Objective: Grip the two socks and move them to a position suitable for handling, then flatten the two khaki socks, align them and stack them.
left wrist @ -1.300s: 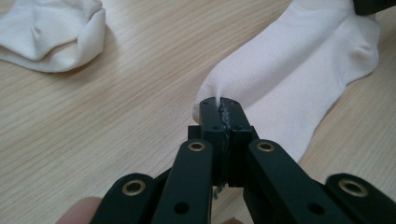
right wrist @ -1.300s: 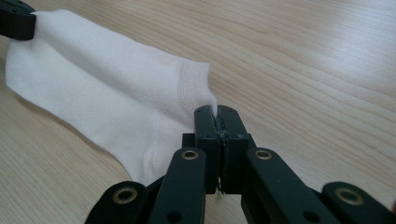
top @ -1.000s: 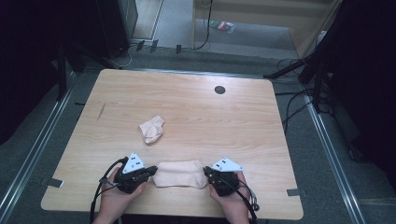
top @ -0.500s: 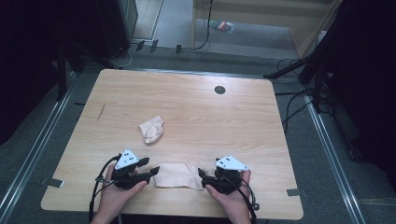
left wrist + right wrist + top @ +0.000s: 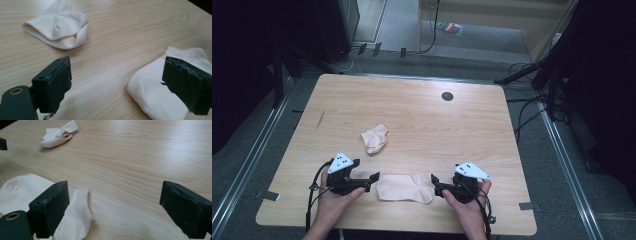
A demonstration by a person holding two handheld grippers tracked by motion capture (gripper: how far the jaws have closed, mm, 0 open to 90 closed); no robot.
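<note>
Letting go, the left gripper (image 5: 373, 177) and right gripper (image 5: 433, 181) now stand wide-jawed either side of the flat sock (image 5: 404, 187) near the table's (image 5: 422, 120) front edge; it looks, probably, smoothed, leaving the crumpled sock (image 5: 375, 138) next.

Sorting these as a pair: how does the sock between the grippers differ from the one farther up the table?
The near sock lies spread flat; the far sock is bunched and folded. The near sock covers more table and sits between both open hand-held grippers; the far sock lies apart from them. Both are the same pale cream.
</note>
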